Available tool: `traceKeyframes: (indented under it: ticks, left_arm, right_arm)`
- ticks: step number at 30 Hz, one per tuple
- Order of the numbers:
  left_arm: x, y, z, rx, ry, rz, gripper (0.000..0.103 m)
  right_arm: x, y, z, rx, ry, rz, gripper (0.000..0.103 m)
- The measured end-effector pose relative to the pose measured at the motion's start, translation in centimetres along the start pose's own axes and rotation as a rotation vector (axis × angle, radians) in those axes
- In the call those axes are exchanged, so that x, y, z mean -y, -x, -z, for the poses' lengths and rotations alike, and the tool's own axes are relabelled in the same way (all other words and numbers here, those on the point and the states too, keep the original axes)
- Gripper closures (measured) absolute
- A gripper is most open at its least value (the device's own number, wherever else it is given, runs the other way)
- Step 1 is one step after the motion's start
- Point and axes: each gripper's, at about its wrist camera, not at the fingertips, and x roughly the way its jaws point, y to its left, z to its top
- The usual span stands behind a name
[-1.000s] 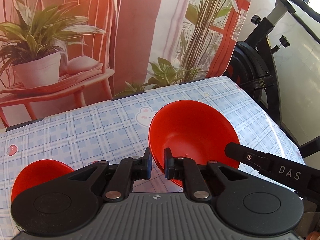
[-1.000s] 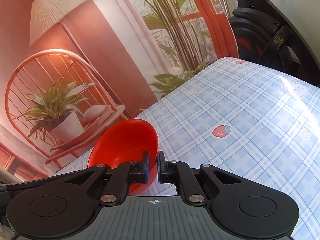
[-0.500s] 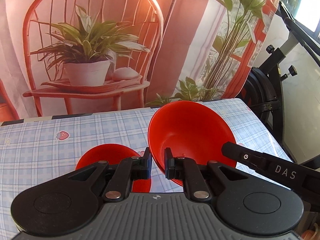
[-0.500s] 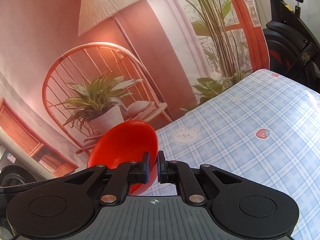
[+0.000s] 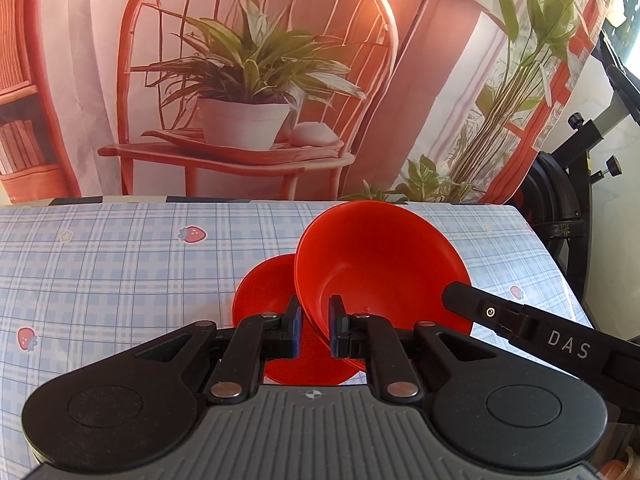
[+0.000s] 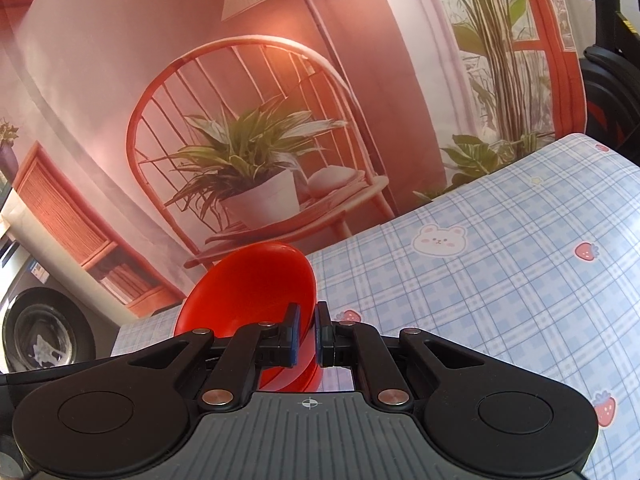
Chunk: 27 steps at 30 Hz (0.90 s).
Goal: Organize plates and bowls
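My left gripper is shut on the rim of a red bowl, held tilted above the table. A second red bowl sits on the table just below and to the left of it, partly hidden by the fingers. The right gripper's black body reaches in from the right beside the held bowl. In the right wrist view, my right gripper is shut on the rim of a red bowl, which tilts to the left.
The table has a blue plaid cloth with strawberry and bear prints. A printed backdrop of a chair and plant hangs behind the far edge. An exercise bike stands past the table's right edge.
My left gripper has swung left with its bowl, bringing it over the second red bowl on the table. My right gripper has also turned left, still holding its bowl.
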Motion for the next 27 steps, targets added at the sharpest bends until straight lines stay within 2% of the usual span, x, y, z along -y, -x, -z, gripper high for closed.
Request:
traceKeyframes:
  ticks: [15,27]
  left_arm:
    - [-0.7,-0.5,0.7,-0.015,-0.005,-0.011,0.089]
    - [-1.7,-2.1,0.9,-0.028,-0.015,-0.046,0.089]
  right_arm:
    - [-0.6,-1.2,0.7,-0.03,0.011,0.005,0.096]
    - [-0.8,-3.8,1.2,-0.071,0.034,0.014,0.096]
